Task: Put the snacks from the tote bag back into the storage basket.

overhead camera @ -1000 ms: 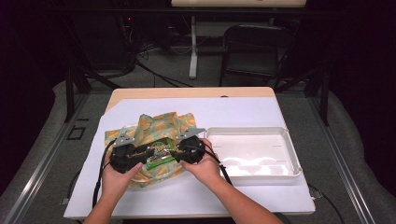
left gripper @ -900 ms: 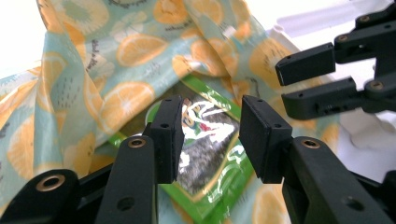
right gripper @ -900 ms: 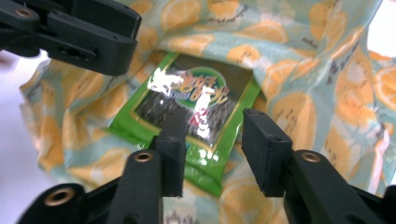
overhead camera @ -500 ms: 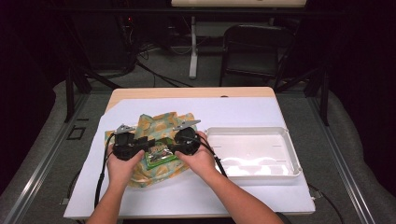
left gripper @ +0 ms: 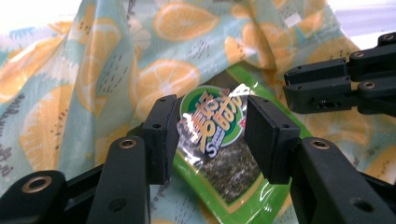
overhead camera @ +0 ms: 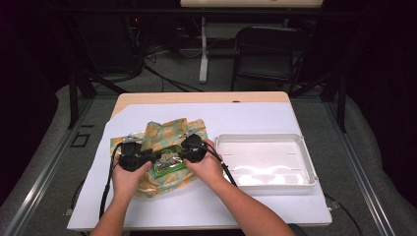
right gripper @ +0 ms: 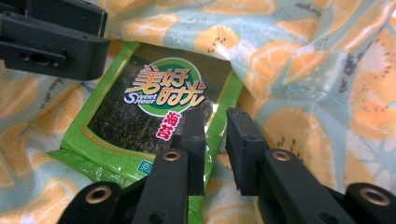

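A green seaweed snack packet (overhead camera: 169,164) (left gripper: 224,172) (right gripper: 140,116) lies flat on a crumpled cloth printed with orange slices (overhead camera: 162,132) (left gripper: 93,70) (right gripper: 303,70). My left gripper (overhead camera: 150,160) (left gripper: 210,130) is at the packet's left end. Its jaws have just been opening and stand wide apart with the packet's crinkled end between them. My right gripper (overhead camera: 183,155) (right gripper: 215,130) is over the packet's right edge. Its jaws have just been closing to a narrow gap, with the packet's edge under that gap and the pads not visibly pressing it. Each gripper view also shows the other gripper's jaws.
A white plastic tray (overhead camera: 260,140) stands to the right of the cloth, close to my right hand. Cloth and tray rest on a white sheet (overhead camera: 246,113) that covers the table. A dark chair (overhead camera: 265,54) stands behind the table.
Both hands have drawn a little closer together over the packet. The right hand has shifted left, away from the tray.
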{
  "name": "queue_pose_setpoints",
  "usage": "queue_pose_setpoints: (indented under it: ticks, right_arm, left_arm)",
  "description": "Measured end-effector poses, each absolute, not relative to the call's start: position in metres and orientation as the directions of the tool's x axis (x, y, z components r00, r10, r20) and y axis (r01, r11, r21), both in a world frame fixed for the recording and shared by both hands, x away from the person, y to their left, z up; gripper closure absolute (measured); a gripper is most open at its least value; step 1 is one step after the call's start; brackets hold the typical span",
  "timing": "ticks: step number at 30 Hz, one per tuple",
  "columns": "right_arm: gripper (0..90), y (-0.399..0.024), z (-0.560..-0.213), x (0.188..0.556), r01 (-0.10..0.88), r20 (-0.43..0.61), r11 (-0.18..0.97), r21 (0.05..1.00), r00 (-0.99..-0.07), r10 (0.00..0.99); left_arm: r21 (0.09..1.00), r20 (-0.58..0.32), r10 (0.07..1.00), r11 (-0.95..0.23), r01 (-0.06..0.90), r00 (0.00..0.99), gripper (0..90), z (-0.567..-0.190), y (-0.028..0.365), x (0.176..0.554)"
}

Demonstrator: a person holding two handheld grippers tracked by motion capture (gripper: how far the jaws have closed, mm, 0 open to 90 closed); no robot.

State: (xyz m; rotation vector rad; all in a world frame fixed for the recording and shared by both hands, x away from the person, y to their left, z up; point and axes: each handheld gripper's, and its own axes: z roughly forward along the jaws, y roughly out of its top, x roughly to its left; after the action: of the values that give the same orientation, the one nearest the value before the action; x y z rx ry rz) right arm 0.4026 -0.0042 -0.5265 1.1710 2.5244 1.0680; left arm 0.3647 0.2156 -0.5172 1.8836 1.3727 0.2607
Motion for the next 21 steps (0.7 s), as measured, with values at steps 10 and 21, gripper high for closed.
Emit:
queue_pose_setpoints:
  ticks: [10,21]
  right_arm:
    - [86.1,0.002,-0.534,0.403,0.611,0.114,0.455,0.648,-0.669,0.734]
    - [86.6,0.001,-0.535,0.404,0.618,0.123,0.449,0.645,-0.664,0.738]
  left_arm:
    - [0.655,-0.293,0.883,-0.093,0.75,0.365,54.3,-0.525,0.219,0.363]
    - [0.597,-0.347,0.878,-0.065,0.799,0.33,48.5,-0.536,0.224,0.367]
